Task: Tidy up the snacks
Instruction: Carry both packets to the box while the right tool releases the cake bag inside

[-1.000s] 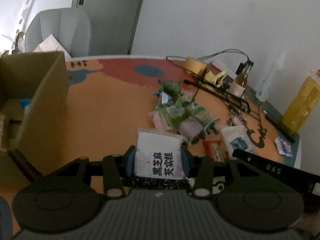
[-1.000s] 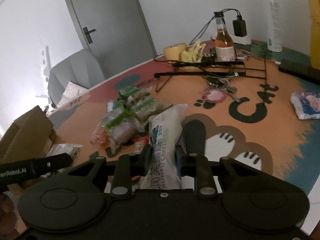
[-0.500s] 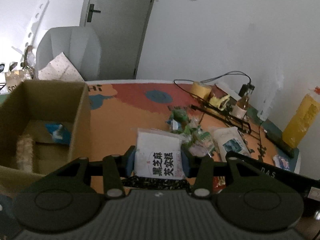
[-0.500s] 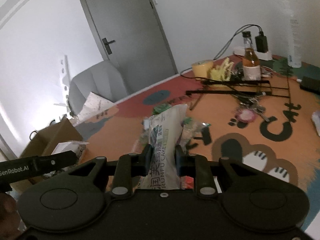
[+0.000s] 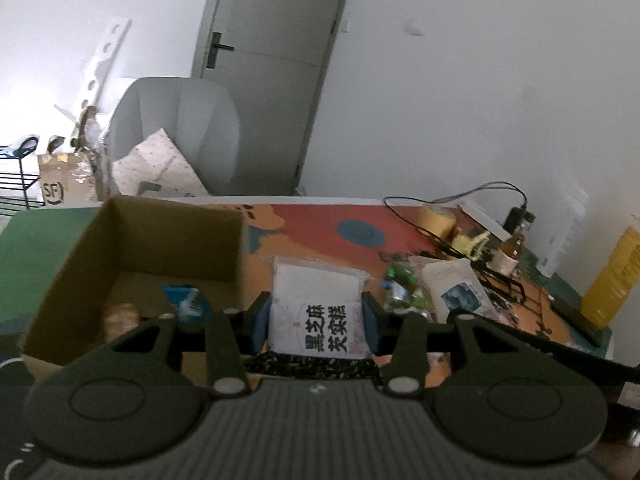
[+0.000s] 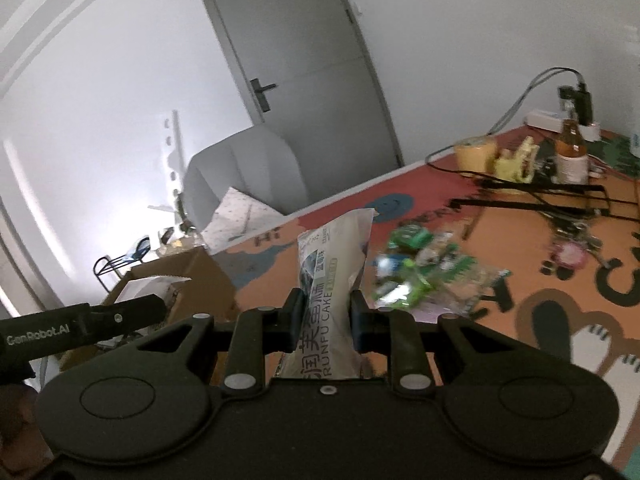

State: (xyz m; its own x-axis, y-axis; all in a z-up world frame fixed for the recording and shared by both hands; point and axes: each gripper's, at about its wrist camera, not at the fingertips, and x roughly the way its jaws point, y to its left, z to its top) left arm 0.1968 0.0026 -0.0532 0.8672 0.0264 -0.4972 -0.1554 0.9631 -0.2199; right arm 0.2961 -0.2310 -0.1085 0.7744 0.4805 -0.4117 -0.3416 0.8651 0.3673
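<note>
Both tools are gripping snacks, the left tool [image 5: 317, 320] clamping a white sesame packet [image 5: 318, 306] and the right tool [image 6: 325, 316] pinching a cake bag [image 6: 332, 276], and each should be carrying its load clear over the near wall of the cardboard box [image 5: 132, 256] at left before letting go.

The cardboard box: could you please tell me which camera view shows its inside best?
The left wrist view: the cardboard box stands open just ahead on the left, showing its inner walls, its floor and a blue packet inside. The right wrist view shows only its outer side at the left, partly hidden behind the other gripper.
</note>
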